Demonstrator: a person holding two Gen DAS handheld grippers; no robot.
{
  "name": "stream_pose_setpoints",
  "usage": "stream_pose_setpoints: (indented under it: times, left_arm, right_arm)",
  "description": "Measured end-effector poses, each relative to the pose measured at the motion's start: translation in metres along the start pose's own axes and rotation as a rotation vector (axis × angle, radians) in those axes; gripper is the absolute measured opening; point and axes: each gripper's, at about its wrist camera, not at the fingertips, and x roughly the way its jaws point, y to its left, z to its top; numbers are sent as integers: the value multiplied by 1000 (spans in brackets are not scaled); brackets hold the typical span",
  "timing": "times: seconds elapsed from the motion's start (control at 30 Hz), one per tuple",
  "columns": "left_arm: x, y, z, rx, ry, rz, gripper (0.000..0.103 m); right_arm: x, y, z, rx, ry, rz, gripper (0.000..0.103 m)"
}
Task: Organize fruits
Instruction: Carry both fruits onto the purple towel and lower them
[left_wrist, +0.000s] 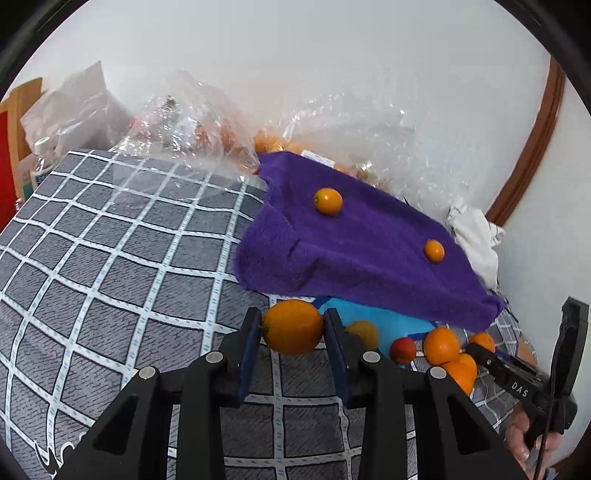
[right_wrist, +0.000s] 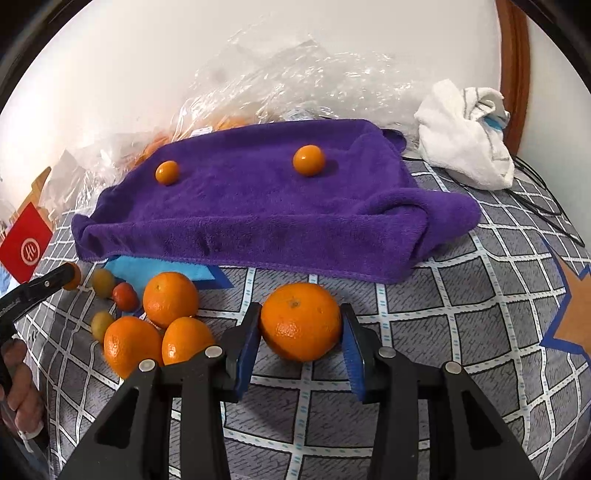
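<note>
My left gripper (left_wrist: 293, 326) is shut on a small orange kumquat (left_wrist: 293, 326), held above the checked bedcover. My right gripper (right_wrist: 301, 323) is shut on a large orange (right_wrist: 301, 321), its blue pads against both sides. A purple towel (right_wrist: 258, 206) lies spread ahead with two kumquats on it (right_wrist: 167, 172) (right_wrist: 308, 159). Three oranges (right_wrist: 170, 298) (right_wrist: 131, 345) (right_wrist: 186, 339) and small red and yellowish fruits (right_wrist: 125, 295) lie in a cluster left of my right gripper. The left gripper's finger (right_wrist: 40, 286) shows at the left edge of the right wrist view.
Clear plastic bags holding more oranges (right_wrist: 229, 110) lie behind the towel against the white wall. A white cloth (right_wrist: 465, 136) sits at the back right. A blue cloth (right_wrist: 147, 271) pokes out under the towel. A red box (right_wrist: 26, 247) stands left.
</note>
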Motion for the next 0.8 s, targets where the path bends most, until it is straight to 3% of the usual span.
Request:
stream_pose_setpoints:
  times: [0.63, 0.8]
  left_arm:
    - [-24, -19, 1, 88, -118, -41, 33]
    - [-26, -22, 12, 81, -81, -37, 33]
  right_arm:
    - [-35, -1, -8, -31, -101, 5, 41]
    - [-47, -9, 9, 4, -87, 31, 41]
